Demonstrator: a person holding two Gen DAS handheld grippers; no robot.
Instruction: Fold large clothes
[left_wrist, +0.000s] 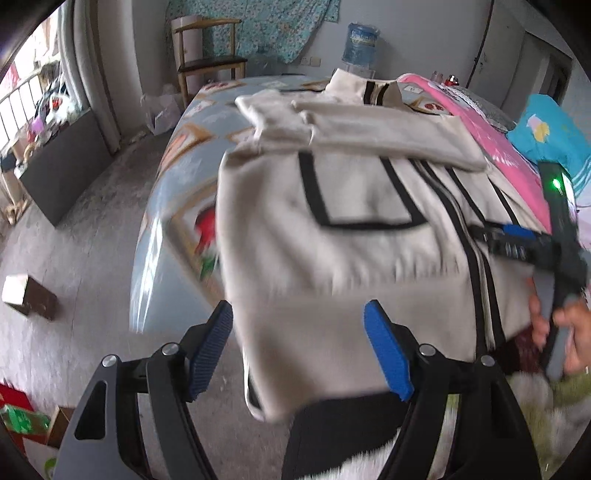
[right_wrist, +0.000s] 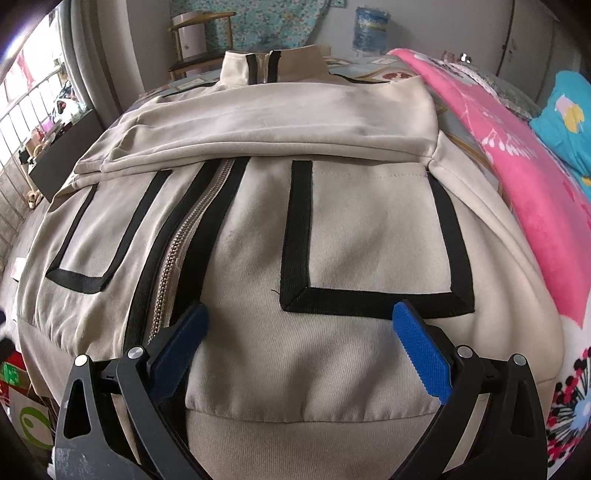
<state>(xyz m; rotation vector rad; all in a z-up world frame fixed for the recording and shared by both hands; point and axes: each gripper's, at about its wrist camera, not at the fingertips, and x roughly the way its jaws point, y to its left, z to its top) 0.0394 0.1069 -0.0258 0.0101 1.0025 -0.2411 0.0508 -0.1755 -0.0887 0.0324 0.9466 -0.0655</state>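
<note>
The left wrist camera looked steeply down over the near left corner of the bed (left_wrist: 173, 192), close above the beige jacket (left_wrist: 332, 258), its picture blurred, so nearness is perhaps misjudged. It caught the right hand-held gripper (left_wrist: 480, 234) at its right edge. The right wrist camera sat very near the jacket's (right_wrist: 332, 229) hem, facing up its front toward the collar. Both views shared the jacket, the wooden chair (left_wrist: 207, 55) and the water bottle (left_wrist: 360, 44) beyond.

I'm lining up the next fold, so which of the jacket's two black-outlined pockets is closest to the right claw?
The pocket right of the zipper: its bottom black trim runs just beyond the right claw. The other pocket lies across the zipper, further left.
</note>
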